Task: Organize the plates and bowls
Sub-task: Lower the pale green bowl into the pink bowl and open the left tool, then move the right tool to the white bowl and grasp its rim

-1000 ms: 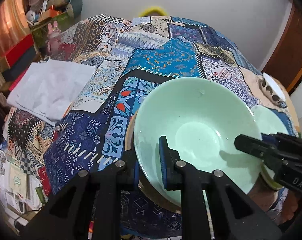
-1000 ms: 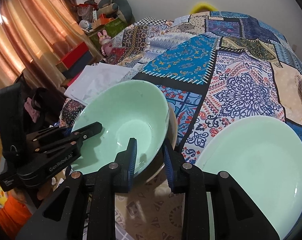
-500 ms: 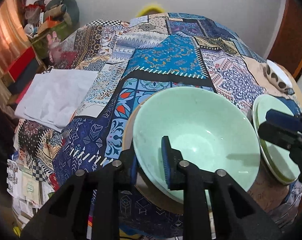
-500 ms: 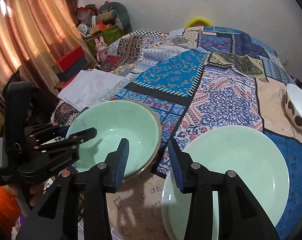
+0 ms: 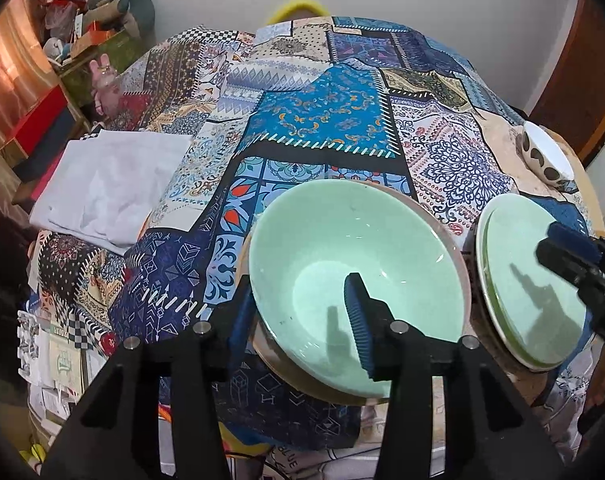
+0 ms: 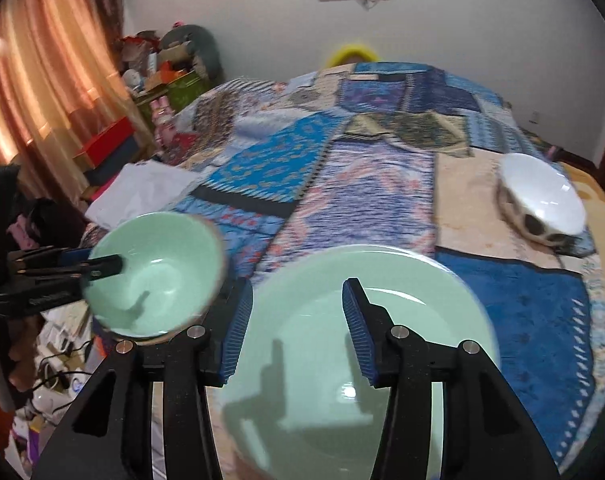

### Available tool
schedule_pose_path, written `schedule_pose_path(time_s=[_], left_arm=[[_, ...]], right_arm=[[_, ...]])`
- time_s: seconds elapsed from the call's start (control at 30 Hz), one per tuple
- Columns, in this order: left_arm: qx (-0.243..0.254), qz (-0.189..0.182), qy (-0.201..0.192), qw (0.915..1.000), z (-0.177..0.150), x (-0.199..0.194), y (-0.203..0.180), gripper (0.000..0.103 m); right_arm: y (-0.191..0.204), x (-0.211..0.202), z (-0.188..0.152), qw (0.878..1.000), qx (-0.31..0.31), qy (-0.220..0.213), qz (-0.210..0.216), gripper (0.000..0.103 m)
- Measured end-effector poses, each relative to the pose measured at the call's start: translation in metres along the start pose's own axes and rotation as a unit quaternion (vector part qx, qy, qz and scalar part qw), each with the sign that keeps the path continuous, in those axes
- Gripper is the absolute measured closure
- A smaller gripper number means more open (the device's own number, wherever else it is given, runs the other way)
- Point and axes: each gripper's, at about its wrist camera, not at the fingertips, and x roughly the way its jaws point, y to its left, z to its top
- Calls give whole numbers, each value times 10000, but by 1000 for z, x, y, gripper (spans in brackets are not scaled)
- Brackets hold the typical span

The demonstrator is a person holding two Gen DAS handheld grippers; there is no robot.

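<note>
the glossy mint-green ceramic bowl (image 5: pixel 356 280) sits on the patchwork cloth (image 5: pixel 322 120), its near rim between the opening jaws of the left tongs (image 5: pixel 298 324), pads clear. the right tongs (image 6: pixel 294 332), also opening, straddle the near rim of the mint-green plate (image 6: pixel 402 312). risk: an inner pad catches a rim on withdrawal and drags smooth crockery over soft cloth.
</note>
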Motion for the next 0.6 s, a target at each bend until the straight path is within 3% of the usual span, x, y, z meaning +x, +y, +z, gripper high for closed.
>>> schedule_pose_path(time_s=[0.27,0.6], left_arm=[[-56,-12,-377,9993,8,-30,-2,45],[339,-167,-954,9947,35,-51,-59,29]], right_arm=[[-58,-28,-3,9978,385,-161,-522,59],[-123,-55,6,9886,631,-461,-1290,59]])
